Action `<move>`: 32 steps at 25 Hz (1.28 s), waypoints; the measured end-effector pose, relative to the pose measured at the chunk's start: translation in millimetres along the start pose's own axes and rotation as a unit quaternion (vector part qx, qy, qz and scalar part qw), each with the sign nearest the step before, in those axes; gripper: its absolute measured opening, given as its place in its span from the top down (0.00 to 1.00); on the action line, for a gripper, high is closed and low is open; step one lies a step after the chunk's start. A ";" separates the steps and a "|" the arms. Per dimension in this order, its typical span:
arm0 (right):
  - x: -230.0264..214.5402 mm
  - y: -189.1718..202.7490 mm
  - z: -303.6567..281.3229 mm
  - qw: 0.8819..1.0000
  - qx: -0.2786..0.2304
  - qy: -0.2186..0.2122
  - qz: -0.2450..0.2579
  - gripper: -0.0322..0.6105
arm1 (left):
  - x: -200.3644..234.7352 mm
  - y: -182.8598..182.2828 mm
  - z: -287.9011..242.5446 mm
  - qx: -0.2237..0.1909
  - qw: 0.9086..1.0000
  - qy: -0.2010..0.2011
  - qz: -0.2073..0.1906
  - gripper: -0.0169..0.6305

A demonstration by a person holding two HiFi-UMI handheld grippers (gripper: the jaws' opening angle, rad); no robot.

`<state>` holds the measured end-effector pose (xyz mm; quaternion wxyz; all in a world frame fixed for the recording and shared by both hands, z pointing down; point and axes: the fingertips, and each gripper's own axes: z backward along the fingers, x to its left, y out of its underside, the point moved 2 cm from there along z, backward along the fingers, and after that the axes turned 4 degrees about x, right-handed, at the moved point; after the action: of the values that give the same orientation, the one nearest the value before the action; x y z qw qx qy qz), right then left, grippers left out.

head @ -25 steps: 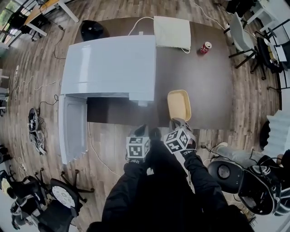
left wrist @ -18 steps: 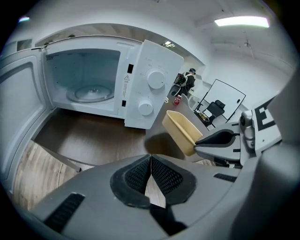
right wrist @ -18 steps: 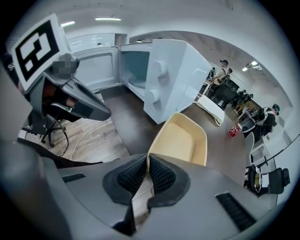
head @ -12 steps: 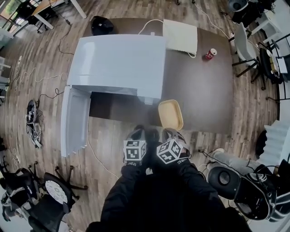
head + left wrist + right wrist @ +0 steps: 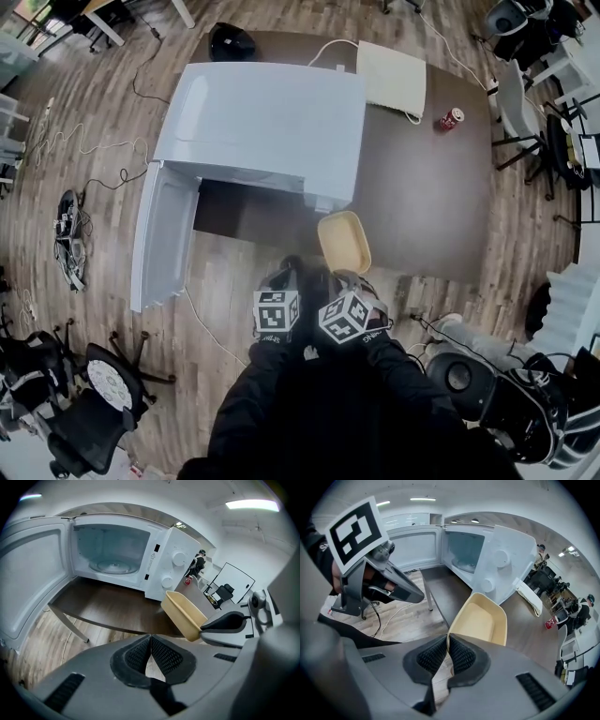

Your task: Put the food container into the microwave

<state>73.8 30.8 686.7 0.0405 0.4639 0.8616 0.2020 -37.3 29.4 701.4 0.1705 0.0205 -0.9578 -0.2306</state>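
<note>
Gripping the smooth beige food container (image 5: 480,620) by its thin rim, right claw (image 5: 448,651); left claw (image 5: 151,651) closed, empty

No words you can read.
You see a triangle warning sign (image 5: 153,558) on the microwave (image 5: 174,566) front, square markers on both cubes (image 5: 346,317); the can's (image 5: 451,119) print blurs.

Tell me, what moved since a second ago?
The right gripper, shut on the food container's rim, carried it left toward the open front of the microwave. The left gripper stayed shut and empty beside it. The microwave door stayed open, and the red can kept its place on the table.
</note>
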 end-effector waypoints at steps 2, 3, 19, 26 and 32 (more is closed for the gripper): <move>7.2 -5.0 -1.9 1.000 -0.002 -0.009 0.009 0.89 | 3.8 0.1 0.2 -0.001 1.000 -0.002 0.005 0.92; 11.3 -7.6 -3.2 1.000 -0.002 -0.013 0.014 0.89 | 6.2 0.3 0.2 -0.001 1.000 -0.003 0.007 0.92; 52.2 -77.5 -25.4 0.993 -0.019 -0.053 0.101 0.89 | 75.7 -4.7 17.5 -0.011 0.997 -0.036 0.060 0.92; 48.6 -123.1 -37.1 0.991 -0.035 -0.049 0.117 0.89 | 108.2 -14.9 23.4 -0.017 0.996 -0.048 0.077 0.92; 35.3 -179.5 -42.0 0.989 -0.060 -0.034 0.133 0.89 | 134.8 -41.6 28.0 -0.033 0.995 -0.051 0.084 0.92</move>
<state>-97.6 -41.0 660.0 0.0702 0.5778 0.7767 0.2409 -175.2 -11.5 702.1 0.1412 -0.0771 -0.9555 -0.2473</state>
